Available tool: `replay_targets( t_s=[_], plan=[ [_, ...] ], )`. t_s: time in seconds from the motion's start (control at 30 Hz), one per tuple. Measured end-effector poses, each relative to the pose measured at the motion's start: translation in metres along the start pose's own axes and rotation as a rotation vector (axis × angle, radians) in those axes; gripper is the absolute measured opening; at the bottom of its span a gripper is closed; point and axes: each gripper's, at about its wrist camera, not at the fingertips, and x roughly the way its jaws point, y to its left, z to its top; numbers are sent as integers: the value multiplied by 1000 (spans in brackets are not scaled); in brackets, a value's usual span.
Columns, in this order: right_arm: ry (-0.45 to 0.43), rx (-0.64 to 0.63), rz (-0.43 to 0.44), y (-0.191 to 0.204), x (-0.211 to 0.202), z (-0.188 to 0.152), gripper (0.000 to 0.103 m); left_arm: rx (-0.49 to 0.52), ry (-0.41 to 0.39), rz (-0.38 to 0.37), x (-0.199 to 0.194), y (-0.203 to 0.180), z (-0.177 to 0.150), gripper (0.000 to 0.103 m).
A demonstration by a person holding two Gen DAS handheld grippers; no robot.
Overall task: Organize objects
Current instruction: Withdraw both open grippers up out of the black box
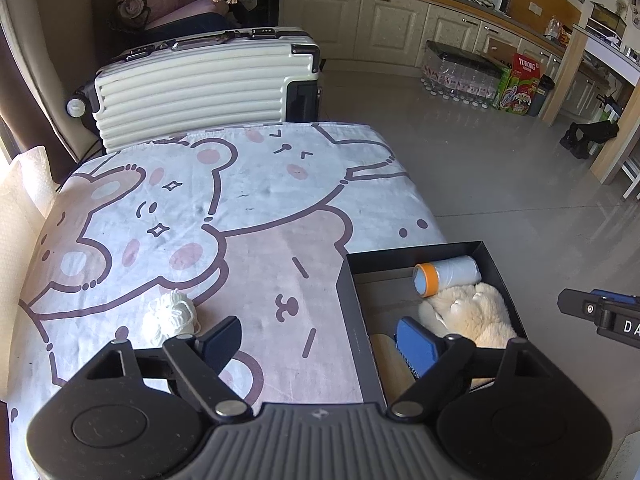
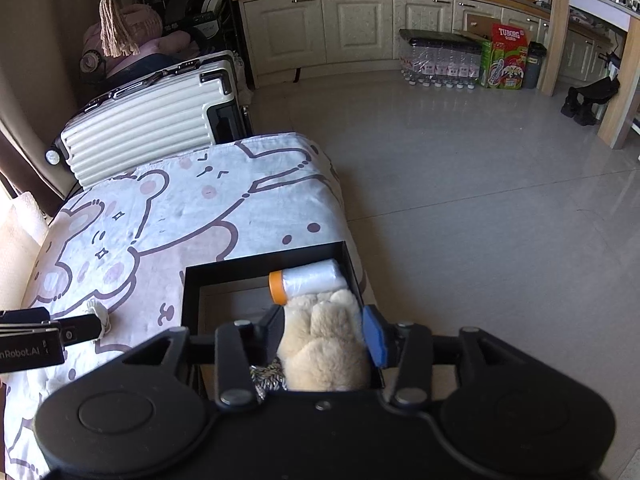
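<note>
A black open box (image 1: 352, 300) sits at the table's near right corner. Inside lie a roll of clear bags with an orange end (image 1: 452, 274), a cream plush toy (image 1: 476, 316) and a beige cylinder (image 1: 390, 364). A white ball of yarn (image 1: 170, 316) rests on the cartoon cloth just past my left gripper (image 1: 320, 344), which is open across the box's left wall with nothing held. My right gripper (image 2: 324, 332) hangs over the box (image 2: 188, 292), jaws open with the plush toy (image 2: 324, 344) between them. The roll (image 2: 312, 280) lies beyond it.
A cream ribbed suitcase (image 1: 192, 92) stands behind the table's far edge. Grey tile floor (image 2: 480, 200) spreads to the right, with packs of water bottles (image 2: 440, 64) and a red and green carton (image 2: 506, 56) by the cabinets. A speckled knit piece (image 2: 268, 376) shows under my right gripper.
</note>
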Motion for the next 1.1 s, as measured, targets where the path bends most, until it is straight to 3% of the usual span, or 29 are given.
replay_targets(
  t_s=[0.27,0.5,0.6,1.1],
  plan=[
    [-21,-27,-26,1,-5,-5,77,3,-14,43,-1,0,-2,100],
    [-26,-48,-57,4,-2,-6,99,-4,-10,68,1,5,-2,103],
    [-22,-51,-72,3,0,-7,103,-5,-4,69,3,5,-2,103],
    [-3,-50,-94,-2,7,-7,103,3,10,74,9,4,-3,103]
  ],
)
